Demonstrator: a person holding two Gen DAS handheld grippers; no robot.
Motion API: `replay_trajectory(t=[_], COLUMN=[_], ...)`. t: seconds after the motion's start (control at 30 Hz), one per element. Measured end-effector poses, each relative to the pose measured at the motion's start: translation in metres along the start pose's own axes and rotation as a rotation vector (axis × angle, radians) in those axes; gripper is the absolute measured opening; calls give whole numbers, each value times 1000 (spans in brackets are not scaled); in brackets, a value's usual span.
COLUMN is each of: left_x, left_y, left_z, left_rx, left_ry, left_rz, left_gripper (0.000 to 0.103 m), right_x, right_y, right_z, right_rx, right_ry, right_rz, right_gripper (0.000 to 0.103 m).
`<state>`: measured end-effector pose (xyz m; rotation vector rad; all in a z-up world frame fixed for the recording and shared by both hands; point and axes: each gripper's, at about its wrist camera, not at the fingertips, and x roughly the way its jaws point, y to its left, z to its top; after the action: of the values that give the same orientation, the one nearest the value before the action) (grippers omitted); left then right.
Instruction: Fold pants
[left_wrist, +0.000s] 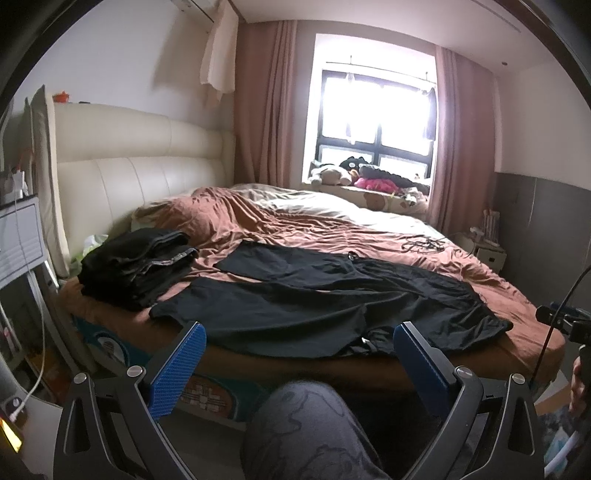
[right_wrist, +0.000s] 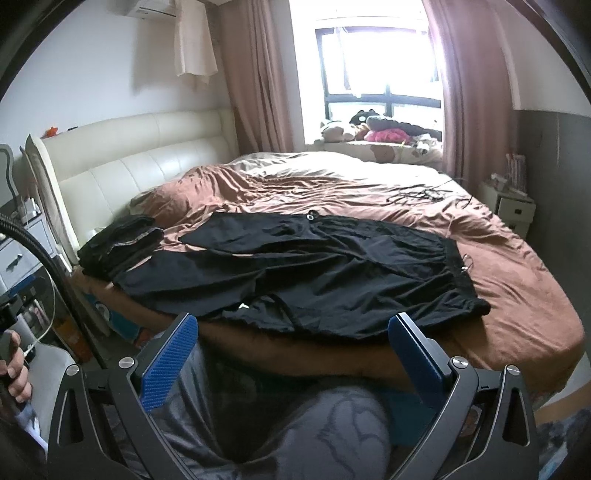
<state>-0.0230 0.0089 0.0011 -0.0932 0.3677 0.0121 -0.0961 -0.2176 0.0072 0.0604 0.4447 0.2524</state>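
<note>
person's knee (left_wrist: 306, 424) in grey patterned fabric sits nearest, low between the blue-padded fingers (left_wrist: 177, 369) of the left gripper (left_wrist: 301, 356). fingers spread wide, nothing held, short of the bed edge. right gripper (right_wrist: 295, 350) same: blue fingers (right_wrist: 168, 363) wide apart, empty, above the same grey-clad leg (right_wrist: 332, 424). a hand (right_wrist: 14, 373) on the other tool's handle shows at the left edge of the right wrist view.

black pants (left_wrist: 332, 295) lie spread flat on the brown bedsheet (left_wrist: 498, 295), along the near edge of the bed, legs pointing left toward the headboard (left_wrist: 140, 166), waistband to the right, a bit of cloth hanging over the near edge. both grippers are apart from the pants. stack of folded dark clothes (left_wrist: 136, 266) just left of the leg ends, touching or nearly. black cables (left_wrist: 424, 243) lie on the far right of the sheet. stuffed toys (left_wrist: 351, 171) on the window sill, pink curtains (left_wrist: 266, 103) either side, white nightstand (right_wrist: 513, 208) at far right.
</note>
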Motion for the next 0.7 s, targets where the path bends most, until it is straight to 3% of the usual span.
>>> replay_trajectory(t=[0.4, 0.7], left_x=[43, 89], left_y=[11, 23], left_z=[2, -1], left_rx=[-15, -47], left_ry=[49, 130], left_rz=[11, 27], left_gripper=[103, 103], right_x=[33, 64], right_y=[0, -13], right_z=[11, 16], right_rx=[-32, 9], right_ry=[12, 23], right_rz=[-48, -63], right_gripper=[103, 103])
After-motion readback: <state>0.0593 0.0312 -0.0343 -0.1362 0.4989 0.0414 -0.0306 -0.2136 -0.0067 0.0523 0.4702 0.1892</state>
